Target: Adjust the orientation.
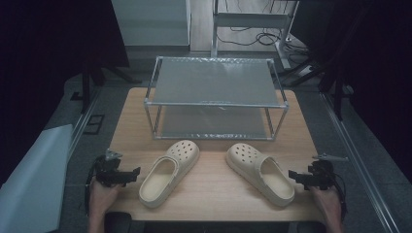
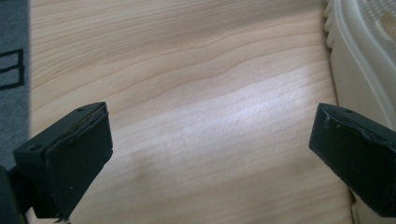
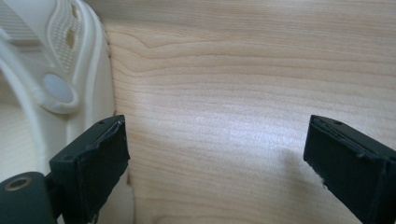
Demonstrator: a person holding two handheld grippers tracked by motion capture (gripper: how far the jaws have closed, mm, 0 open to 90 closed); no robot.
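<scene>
Both claws, left claw (image 1: 135, 171) and right claw (image 1: 293, 174), gape wide and empty by the bench's (image 1: 214, 187) front corners, flanking the left clog (image 1: 169, 172) and right clog (image 1: 260, 172), so the reach is just starting and each likely needs closing on a heel rim.

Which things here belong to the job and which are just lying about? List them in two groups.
Part of the job:
- left shoe
- right shoe
- left gripper, open beside the left shoe
- right gripper, open beside the right shoe

Just lying about, as far as I can judge:
- metal rack behind the shoes
- wooden table
- cables on the floor
</scene>
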